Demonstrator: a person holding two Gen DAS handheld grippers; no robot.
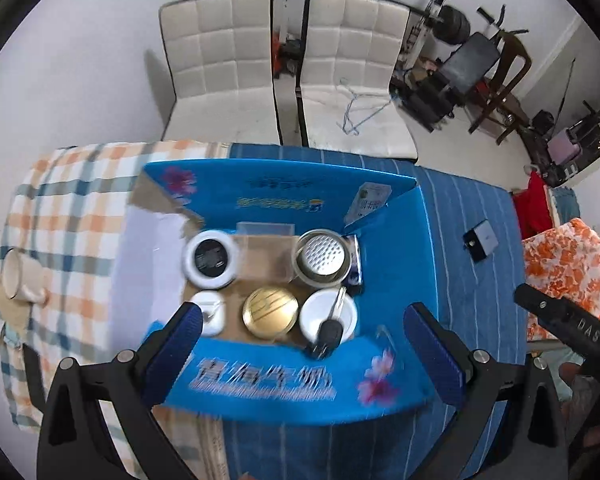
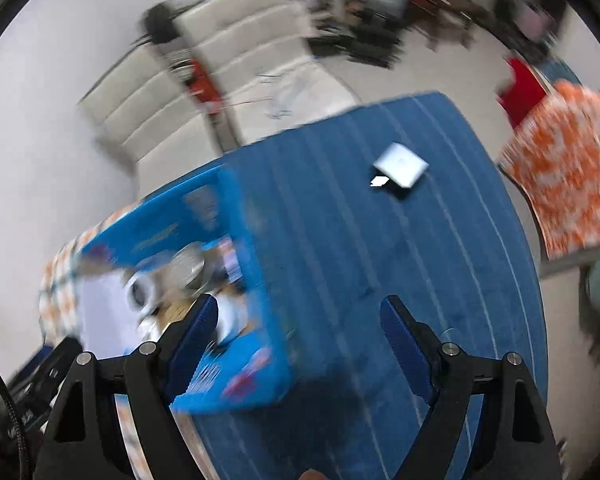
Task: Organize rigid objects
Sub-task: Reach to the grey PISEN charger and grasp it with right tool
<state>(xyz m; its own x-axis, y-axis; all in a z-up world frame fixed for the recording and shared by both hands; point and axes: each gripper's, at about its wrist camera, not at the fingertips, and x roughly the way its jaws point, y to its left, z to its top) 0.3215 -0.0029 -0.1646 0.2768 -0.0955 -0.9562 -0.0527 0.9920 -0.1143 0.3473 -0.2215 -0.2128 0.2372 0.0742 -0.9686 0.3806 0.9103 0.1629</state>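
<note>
The left tool is wide open and holds nothing, above the blue box on the worktop. In the box lie a gold lid, a car key and a white jar. The right tool is also wide, empty. A small grey square device lies far right on the worktop, well apart from the box.

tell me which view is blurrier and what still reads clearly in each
Right wrist view: heavy motion smear across the blue box and the chairs, only the right tool stays crisp. Left wrist view: mostly sharp, with the gold lid, car key and left tool readable; slight blur on the box's near wall print; fisheye bending at the edges of both.
</note>
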